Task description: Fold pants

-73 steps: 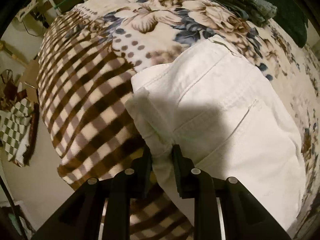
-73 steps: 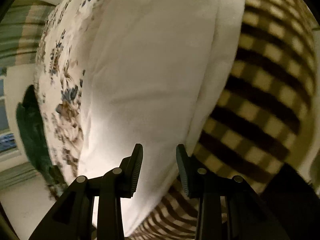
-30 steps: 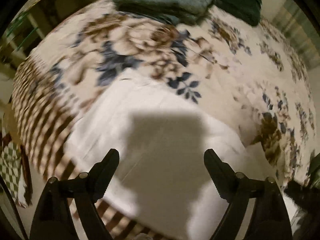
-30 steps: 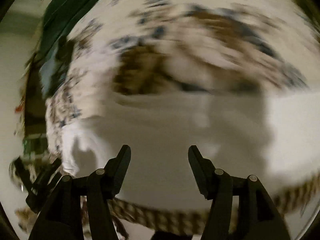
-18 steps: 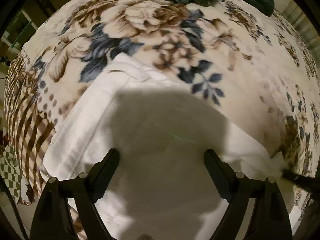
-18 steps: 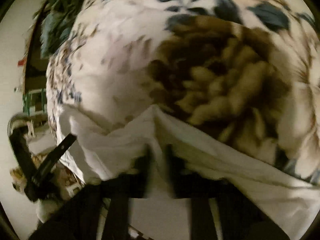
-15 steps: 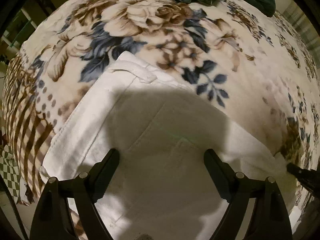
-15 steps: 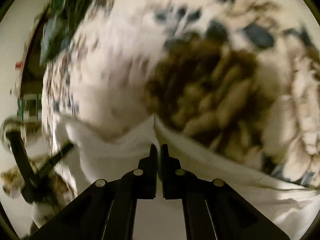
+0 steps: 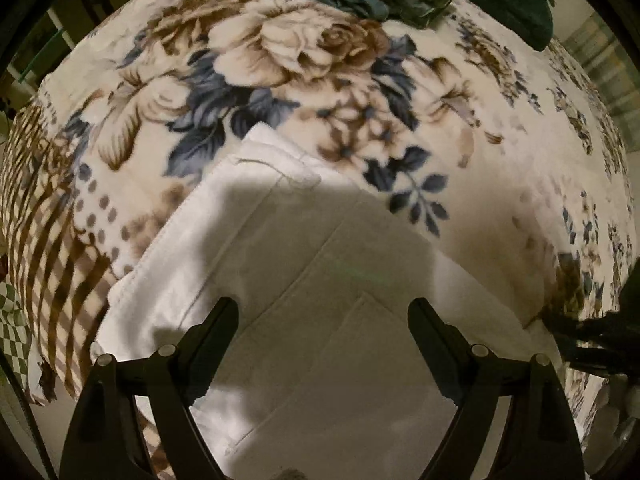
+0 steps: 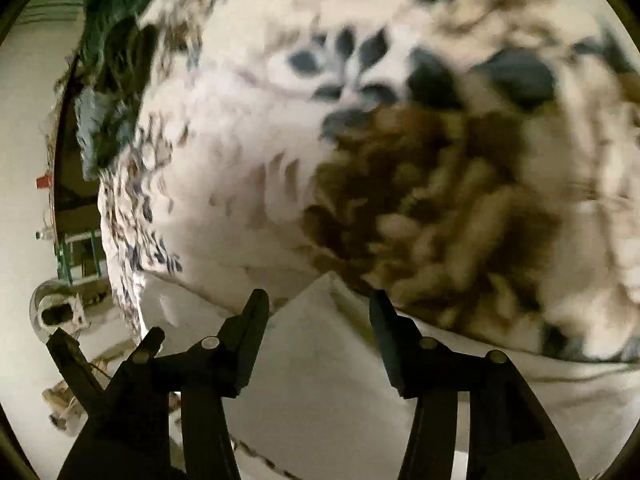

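While the folded white denim pants [image 9: 320, 320] lie flat on the floral fleece blanket [image 9: 460, 120] covering the bed, the left gripper [image 9: 323, 312] hangs straight over their pocket panel, fingers spread wide and pinching nothing. The right gripper [image 10: 316, 300] has just been opening; its fingers stand apart, straddling without pressing the pants' peaked corner at the blanket-side edge, so this hand looks nearer to that corner.

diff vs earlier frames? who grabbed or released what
Left gripper let go of the white pants and now hangs wide open over them. Right gripper moved to the pants' peaked fold, pinched it shut half a second ago, and has just been opening; the fold sits between its fingers. Pants remain on the floral blanket.
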`<state>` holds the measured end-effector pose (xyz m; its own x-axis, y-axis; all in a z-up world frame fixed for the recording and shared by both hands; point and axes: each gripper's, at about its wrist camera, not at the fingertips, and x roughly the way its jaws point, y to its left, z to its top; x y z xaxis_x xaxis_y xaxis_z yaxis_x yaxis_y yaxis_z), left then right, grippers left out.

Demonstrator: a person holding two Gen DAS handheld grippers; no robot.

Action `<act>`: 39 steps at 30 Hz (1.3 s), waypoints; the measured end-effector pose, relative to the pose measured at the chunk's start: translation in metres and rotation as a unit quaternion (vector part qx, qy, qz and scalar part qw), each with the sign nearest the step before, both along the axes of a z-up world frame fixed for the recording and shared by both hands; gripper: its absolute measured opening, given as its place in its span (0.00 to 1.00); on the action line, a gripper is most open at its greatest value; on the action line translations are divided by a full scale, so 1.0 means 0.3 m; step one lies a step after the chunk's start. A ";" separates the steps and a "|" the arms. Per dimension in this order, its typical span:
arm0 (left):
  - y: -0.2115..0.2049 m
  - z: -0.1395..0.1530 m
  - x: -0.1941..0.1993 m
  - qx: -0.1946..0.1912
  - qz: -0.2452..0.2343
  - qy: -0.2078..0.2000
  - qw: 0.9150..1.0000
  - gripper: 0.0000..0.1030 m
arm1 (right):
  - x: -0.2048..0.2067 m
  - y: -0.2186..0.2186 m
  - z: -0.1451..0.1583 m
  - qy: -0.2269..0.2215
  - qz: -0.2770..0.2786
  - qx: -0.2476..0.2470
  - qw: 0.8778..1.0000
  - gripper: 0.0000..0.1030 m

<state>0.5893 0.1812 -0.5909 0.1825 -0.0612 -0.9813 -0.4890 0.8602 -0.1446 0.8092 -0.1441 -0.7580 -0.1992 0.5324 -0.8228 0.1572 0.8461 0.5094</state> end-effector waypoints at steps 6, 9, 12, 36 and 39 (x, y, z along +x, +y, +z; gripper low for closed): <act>-0.012 -0.023 -0.001 0.030 -0.021 0.001 0.999 0.84 | 0.012 0.139 -0.003 -0.049 0.084 -0.109 0.989 0.12; 0.006 -0.045 0.005 0.027 -0.021 0.008 0.999 0.84 | 0.009 0.136 -0.042 -0.034 0.064 -0.104 0.992 0.12; 0.035 -0.011 -0.001 0.015 -0.018 0.002 1.000 0.84 | 0.009 0.131 -0.027 -0.028 0.056 -0.089 0.994 0.19; -0.628 0.110 -0.189 0.022 -0.114 0.006 0.993 0.84 | -1.385 -1.564 0.177 -0.083 -0.595 -0.124 0.790 0.70; -0.797 0.096 -0.167 0.031 -0.151 0.009 0.988 0.84 | -1.389 -1.662 0.164 -0.089 -0.598 -0.119 0.788 0.70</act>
